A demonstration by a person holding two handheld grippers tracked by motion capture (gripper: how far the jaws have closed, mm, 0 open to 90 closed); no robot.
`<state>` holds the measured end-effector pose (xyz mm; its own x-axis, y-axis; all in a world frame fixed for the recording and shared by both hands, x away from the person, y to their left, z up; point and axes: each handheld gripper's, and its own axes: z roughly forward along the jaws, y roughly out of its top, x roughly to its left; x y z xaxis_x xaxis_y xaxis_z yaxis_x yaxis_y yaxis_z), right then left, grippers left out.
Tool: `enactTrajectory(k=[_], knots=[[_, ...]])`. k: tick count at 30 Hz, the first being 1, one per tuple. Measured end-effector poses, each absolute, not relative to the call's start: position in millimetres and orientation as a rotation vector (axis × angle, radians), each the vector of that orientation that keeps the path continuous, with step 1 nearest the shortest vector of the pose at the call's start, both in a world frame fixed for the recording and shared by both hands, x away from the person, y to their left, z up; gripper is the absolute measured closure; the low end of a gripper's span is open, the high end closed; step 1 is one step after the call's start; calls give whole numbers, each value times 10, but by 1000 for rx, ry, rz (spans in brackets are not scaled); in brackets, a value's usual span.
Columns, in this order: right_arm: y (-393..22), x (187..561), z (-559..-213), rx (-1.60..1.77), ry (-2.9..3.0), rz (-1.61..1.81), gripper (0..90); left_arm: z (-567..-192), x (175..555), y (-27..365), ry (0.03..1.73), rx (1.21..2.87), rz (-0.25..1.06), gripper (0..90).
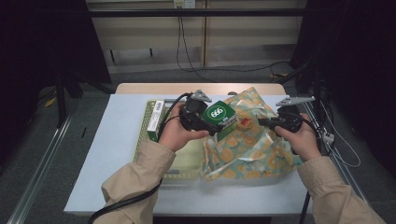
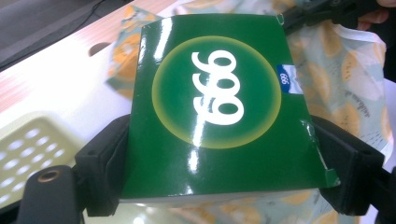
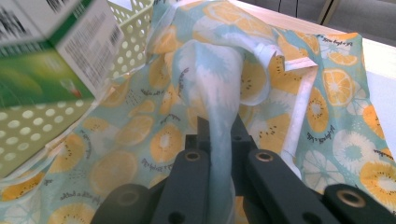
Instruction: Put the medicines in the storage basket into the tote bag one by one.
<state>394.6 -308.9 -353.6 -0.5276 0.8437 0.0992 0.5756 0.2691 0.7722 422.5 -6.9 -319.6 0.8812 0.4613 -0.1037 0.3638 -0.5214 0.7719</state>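
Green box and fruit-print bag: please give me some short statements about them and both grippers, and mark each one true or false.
1. The left gripper holds the green box between its jaws. True.
2. The right gripper stands open over the table. False: it is shut on a fold of the fruit-print bag.
3. The green box lies flat in the basket. False: it is held up at the bag.
4. A second box stays in the basket. True.

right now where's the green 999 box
In the high view the green box sits mid-table, clamped in the left tongs, held above the fruit-print bag, just right of the perforated basket.
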Motion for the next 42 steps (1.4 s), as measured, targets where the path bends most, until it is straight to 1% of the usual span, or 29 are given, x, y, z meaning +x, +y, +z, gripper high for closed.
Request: enactTrajectory(k=[6, 25, 42], knots=[[-3084, 3941, -3507, 1292, 2210, 1136, 887, -3281, 4196, -270, 549, 2199, 114, 165], [-3074, 3931, -3421, 1272, 2207, 1137, 887, -3563, 4228, -679, 524, 2261, 82, 164], [-3100, 3924, -3360, 1271, 2196, 1148, 887, -3774, 4351, -975, 544, 2253, 69, 163]])
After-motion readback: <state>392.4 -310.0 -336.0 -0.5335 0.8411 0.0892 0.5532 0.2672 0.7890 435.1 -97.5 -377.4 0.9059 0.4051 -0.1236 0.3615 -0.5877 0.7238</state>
